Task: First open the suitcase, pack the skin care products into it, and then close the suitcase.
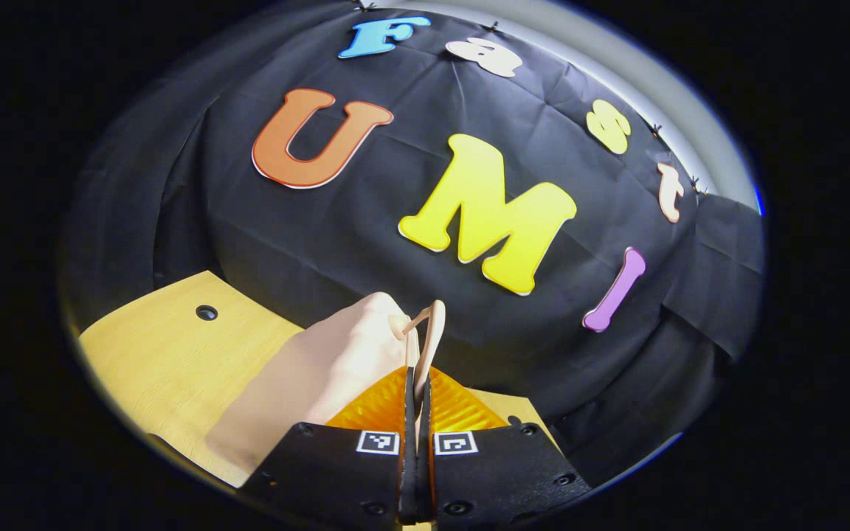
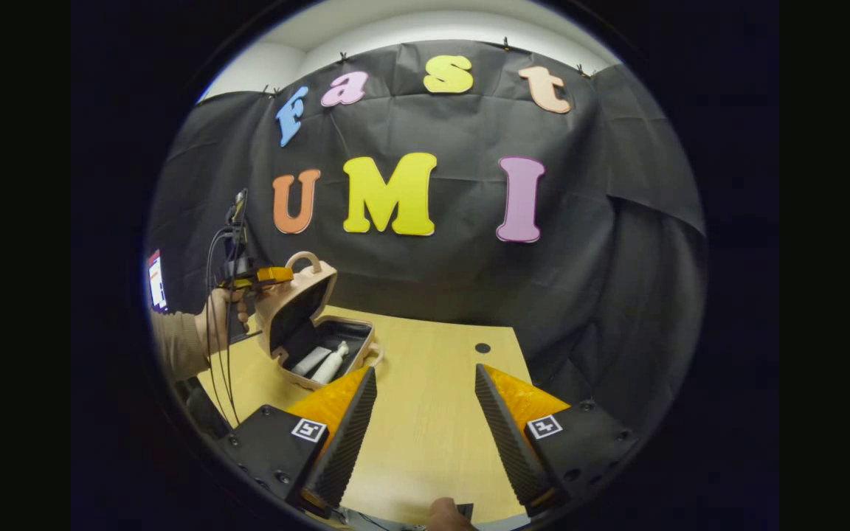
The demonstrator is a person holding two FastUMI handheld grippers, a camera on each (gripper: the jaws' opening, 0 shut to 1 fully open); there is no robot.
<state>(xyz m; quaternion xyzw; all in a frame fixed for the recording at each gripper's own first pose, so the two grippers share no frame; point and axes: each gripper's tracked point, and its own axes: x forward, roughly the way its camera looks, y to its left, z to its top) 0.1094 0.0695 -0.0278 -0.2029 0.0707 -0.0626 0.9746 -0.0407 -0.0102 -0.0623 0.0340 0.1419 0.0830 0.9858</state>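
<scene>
While the small pink suitcase [image 2: 305, 324] sits open at the far left of the bench [image 2: 432, 413], a person's hand [image 2: 220, 318] holds the left gripper [image 2: 266, 276] up against its raised lid [image 2: 299, 291]. Inside the lower shell lie two pale skin care tubes [image 2: 325, 363], side by side. From the left gripper view, that gripper [image 1: 416, 391] is pressed together on the lid's edge, right below the suitcase handle [image 1: 429, 332]. Moving right, the right gripper [image 2: 425, 409] hangs over bare bench, near side, fingers spread wide, holding nothing, well apart from the suitcase.
</scene>
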